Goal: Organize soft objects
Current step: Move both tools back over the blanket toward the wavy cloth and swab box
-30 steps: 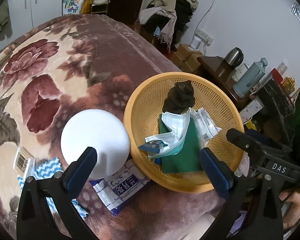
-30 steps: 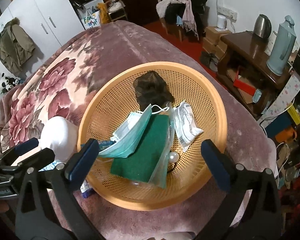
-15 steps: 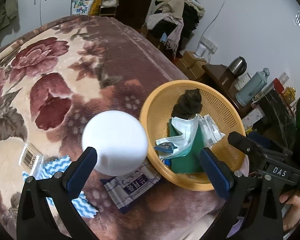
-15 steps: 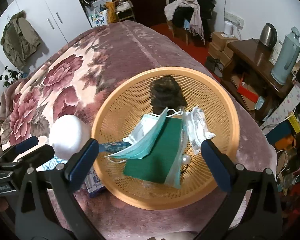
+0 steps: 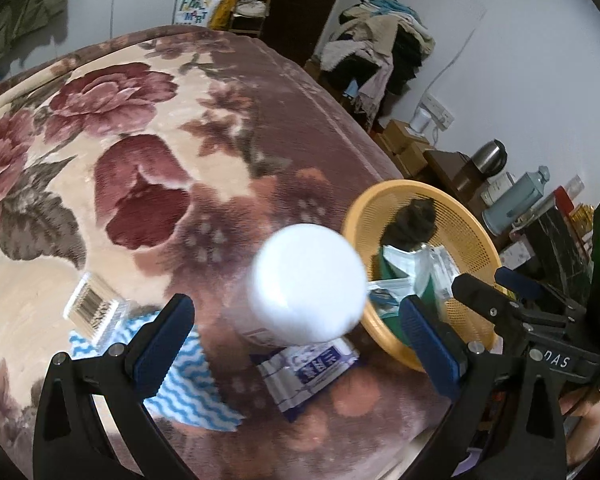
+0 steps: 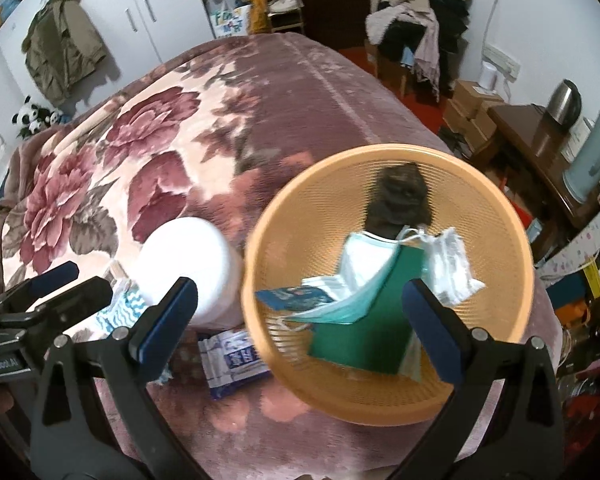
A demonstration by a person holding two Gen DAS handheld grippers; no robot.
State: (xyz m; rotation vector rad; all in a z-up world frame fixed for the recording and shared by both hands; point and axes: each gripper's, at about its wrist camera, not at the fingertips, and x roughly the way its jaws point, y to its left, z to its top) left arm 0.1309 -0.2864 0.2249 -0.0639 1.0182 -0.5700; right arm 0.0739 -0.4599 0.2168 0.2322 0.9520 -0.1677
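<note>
- We see a bed (image 5: 148, 128) under a floral blanket.
- An orange basket (image 6: 496, 320) near its edge holds a green cloth (image 6: 364, 340), face masks (image 6: 360, 280) and a dark bundle (image 6: 400, 196).
- Just beside it stands a white ball (image 5: 308, 280).
- A wipes packet (image 5: 308, 368) lies below.
- Our left tongs (image 5: 300, 340) and right tongs (image 6: 300, 320) hover released, grasping nothing.

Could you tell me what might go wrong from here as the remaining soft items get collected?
The basket sits near the bed's edge, so a nudge might tip it off. The tissue pack lies partly under the white roll, so pulling it could topple the roll. The face mask lies loosely on top and may snag.
</note>
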